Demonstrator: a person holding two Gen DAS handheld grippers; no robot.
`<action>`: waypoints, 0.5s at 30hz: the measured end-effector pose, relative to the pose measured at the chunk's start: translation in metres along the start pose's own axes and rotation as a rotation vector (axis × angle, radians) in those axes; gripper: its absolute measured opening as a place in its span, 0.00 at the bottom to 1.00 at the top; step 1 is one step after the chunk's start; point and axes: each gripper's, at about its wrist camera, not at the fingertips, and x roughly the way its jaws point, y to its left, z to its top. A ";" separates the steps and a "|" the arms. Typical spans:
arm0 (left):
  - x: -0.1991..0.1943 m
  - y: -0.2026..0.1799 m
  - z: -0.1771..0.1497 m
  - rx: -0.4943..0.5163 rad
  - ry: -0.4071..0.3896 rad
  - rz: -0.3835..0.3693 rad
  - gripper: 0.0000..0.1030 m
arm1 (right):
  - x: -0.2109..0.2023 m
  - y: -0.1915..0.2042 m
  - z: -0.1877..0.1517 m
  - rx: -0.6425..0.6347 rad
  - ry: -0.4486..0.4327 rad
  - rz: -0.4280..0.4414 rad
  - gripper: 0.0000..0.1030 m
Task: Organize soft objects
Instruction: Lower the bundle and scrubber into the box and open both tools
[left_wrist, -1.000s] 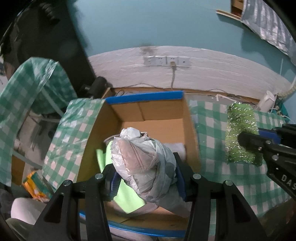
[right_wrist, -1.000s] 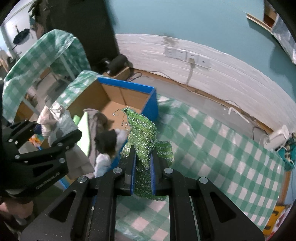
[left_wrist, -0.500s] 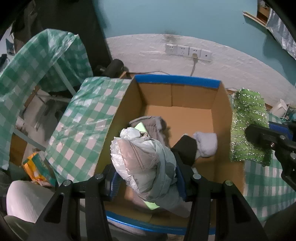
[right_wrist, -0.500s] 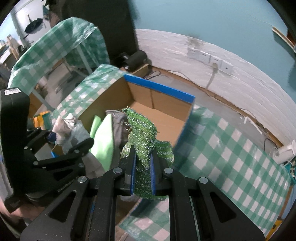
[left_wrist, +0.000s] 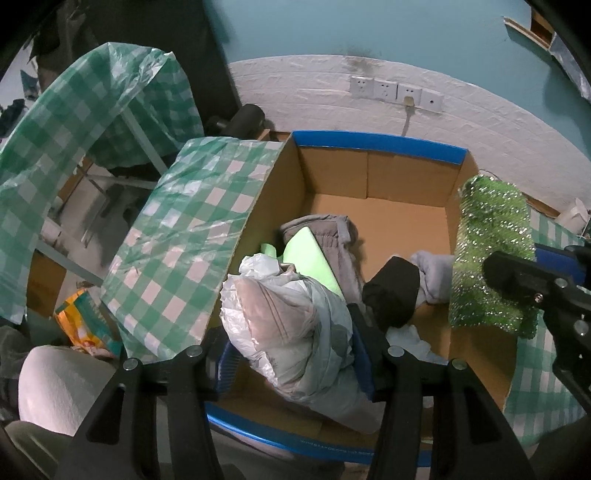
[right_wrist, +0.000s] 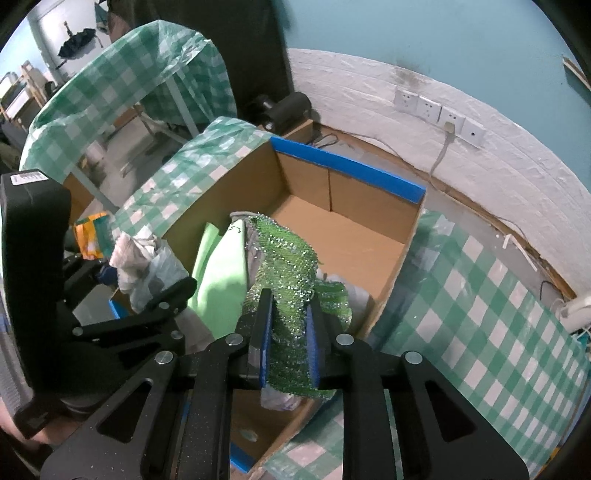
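Observation:
My left gripper (left_wrist: 291, 354) is shut on a bagged pinkish soft bundle (left_wrist: 284, 317) and holds it over the near left part of the open cardboard box (left_wrist: 376, 151). My right gripper (right_wrist: 290, 343) is shut on a sparkly green cloth (right_wrist: 291, 273) and holds it over the box's right side; the cloth also shows in the left wrist view (left_wrist: 491, 254). In the box lie a grey garment (left_wrist: 332, 229), a light green item (left_wrist: 310, 254), a black item (left_wrist: 395, 291) and a pale grey cloth (left_wrist: 432, 273).
The box (right_wrist: 347, 173) has blue-taped rims and stands at the left end of a green checked table (right_wrist: 487, 306). A checked plastic sheet (left_wrist: 192, 229) drapes over its left flap. Wall sockets (left_wrist: 395, 90) sit behind. An orange packet (left_wrist: 85, 314) lies at the left below.
Both grippers have moved left and forward over the box, still holding their loads. The green cloth went from above the table to above the box's right side.

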 end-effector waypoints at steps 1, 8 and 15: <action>0.000 0.000 0.000 0.001 0.002 0.004 0.57 | 0.000 0.000 0.000 -0.001 -0.001 0.002 0.25; -0.002 -0.004 0.001 0.017 -0.009 0.053 0.69 | -0.007 0.001 -0.001 -0.014 -0.023 -0.023 0.51; -0.011 -0.003 0.003 0.007 -0.026 0.058 0.77 | -0.022 -0.012 -0.004 0.036 -0.039 -0.042 0.53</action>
